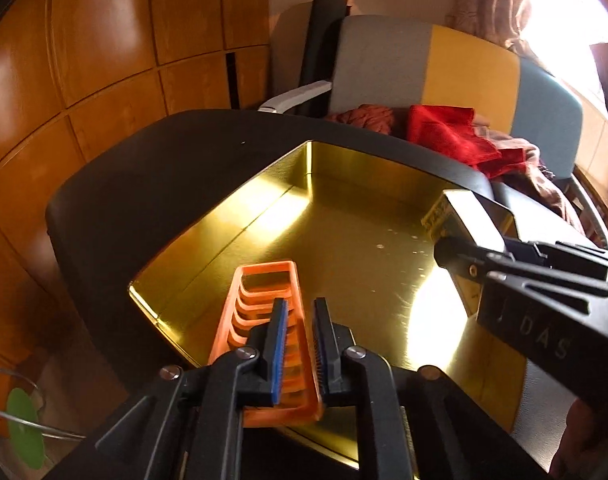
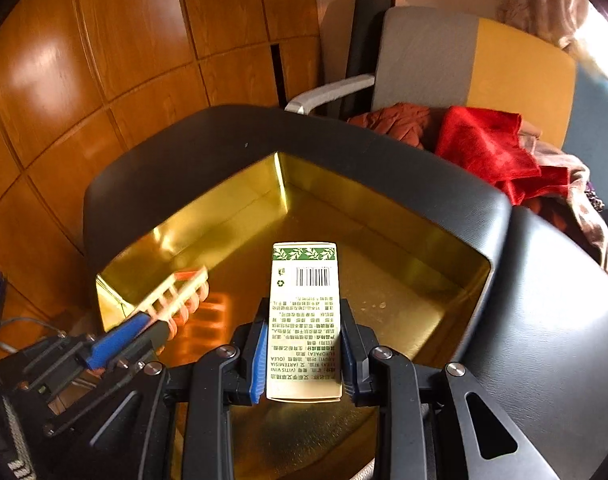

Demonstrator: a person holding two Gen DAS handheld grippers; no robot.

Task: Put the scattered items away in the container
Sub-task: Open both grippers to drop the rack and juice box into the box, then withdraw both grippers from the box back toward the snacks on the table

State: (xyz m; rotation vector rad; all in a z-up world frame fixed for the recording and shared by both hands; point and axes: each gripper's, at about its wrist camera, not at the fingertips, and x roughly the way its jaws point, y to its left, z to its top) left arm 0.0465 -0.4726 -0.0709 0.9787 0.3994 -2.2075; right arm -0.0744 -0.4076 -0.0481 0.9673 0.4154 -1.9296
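A gold tin (image 1: 263, 196) lies open on a black padded seat (image 1: 151, 184). My left gripper (image 1: 299, 312) is shut on one long wall of an orange slotted rack (image 1: 263, 284), which reaches out over the tin's near left part. In the right wrist view my right gripper (image 2: 304, 312) is shut on a white and green carton (image 2: 304, 276) with a barcode, held over the middle of the gold tin (image 2: 223, 216). The left gripper (image 2: 151, 320) with the orange rack (image 2: 183, 292) shows at lower left there. The right gripper (image 1: 464, 256) and the carton (image 1: 460, 208) show at the right of the left wrist view.
Behind the seat stands a chair with a grey, yellow and blue back (image 1: 464, 68), and red cloths (image 1: 444, 136) are piled on it. Wooden wall panels (image 1: 103, 60) fill the left. A green disc (image 1: 23, 428) lies low at the left. Small crumbs dot the tin's floor (image 1: 384, 246).
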